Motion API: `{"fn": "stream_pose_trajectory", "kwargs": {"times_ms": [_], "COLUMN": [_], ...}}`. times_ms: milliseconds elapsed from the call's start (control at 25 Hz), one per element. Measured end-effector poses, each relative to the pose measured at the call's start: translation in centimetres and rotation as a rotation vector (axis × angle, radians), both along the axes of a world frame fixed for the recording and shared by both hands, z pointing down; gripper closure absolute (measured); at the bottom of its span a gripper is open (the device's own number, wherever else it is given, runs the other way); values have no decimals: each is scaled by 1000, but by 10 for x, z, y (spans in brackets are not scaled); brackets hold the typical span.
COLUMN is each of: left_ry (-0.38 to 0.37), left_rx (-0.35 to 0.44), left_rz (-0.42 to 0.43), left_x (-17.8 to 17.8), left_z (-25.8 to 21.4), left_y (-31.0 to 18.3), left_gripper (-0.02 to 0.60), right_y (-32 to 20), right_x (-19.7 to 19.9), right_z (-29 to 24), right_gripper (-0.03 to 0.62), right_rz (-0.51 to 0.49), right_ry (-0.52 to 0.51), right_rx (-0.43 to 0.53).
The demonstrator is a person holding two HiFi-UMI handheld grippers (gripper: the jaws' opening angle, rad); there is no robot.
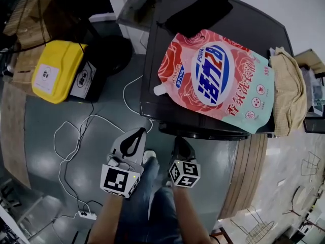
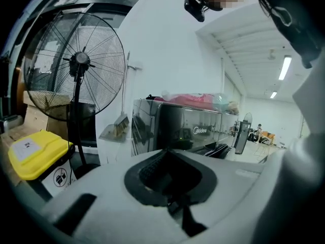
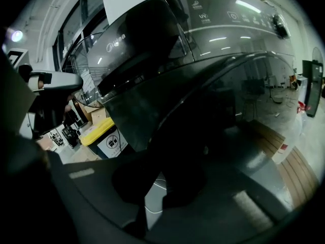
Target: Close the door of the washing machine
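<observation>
The dark washing machine (image 1: 264, 32) stands ahead of me, and its round front door (image 1: 203, 132) bulges toward me at its lower edge. My right gripper (image 1: 181, 144) is shut and empty, its tip right at that door. Whether it touches, I cannot tell. The right gripper view is filled by the door's curved dark glass (image 3: 238, 100), with the control panel (image 3: 228, 17) above. My left gripper (image 1: 136, 136) hangs further left over the floor, shut with nothing in it. In the left gripper view the left gripper (image 2: 166, 154) points toward the machine (image 2: 188, 128) from a distance.
A pink detergent pouch (image 1: 216, 80), a beige cloth (image 1: 289, 90) and a black item (image 1: 200, 11) lie on the machine's top. A yellow-lidded bin (image 1: 56, 70) and a standing fan (image 2: 78, 65) are to the left. White cables and a power strip (image 1: 86, 215) lie on the floor.
</observation>
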State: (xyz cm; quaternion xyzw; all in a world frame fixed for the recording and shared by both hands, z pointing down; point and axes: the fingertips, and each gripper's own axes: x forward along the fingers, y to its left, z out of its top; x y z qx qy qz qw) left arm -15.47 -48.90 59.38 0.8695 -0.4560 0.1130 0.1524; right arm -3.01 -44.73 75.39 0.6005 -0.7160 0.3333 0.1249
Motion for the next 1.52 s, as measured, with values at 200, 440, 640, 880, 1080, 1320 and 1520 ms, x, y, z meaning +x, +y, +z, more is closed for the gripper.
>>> {"fn": "stream_pose_trajectory", "kwargs": {"times_ms": [200, 440, 640, 880, 1080, 1320, 1520], "left_ry": [2, 5, 7, 9, 0, -1, 13], "left_rx": [33, 106, 196, 332, 455, 561, 593], "left_rz": [-10, -20, -37, -60, -67, -89, -83], "left_x": [4, 19, 37, 64, 92, 113, 119], "left_z": [-23, -68, -120, -199, -266, -326, -362], "left_y": [12, 31, 54, 96, 134, 177, 184], "left_gripper": [574, 574, 574, 574, 574, 574, 574], "right_y": [-4, -4, 14, 56, 93, 134, 144], "right_x": [5, 20, 37, 69, 102, 125, 145], "right_z": [-46, -133, -217, -320, -403, -475, -514], "right_gripper": [582, 582, 582, 582, 582, 582, 582], "right_rz": [-31, -80, -111, -131, -128, -139, -93], "right_ry": [18, 63, 91, 117, 124, 134, 144], "right_rx": [106, 285, 439, 613, 761, 880, 924]}}
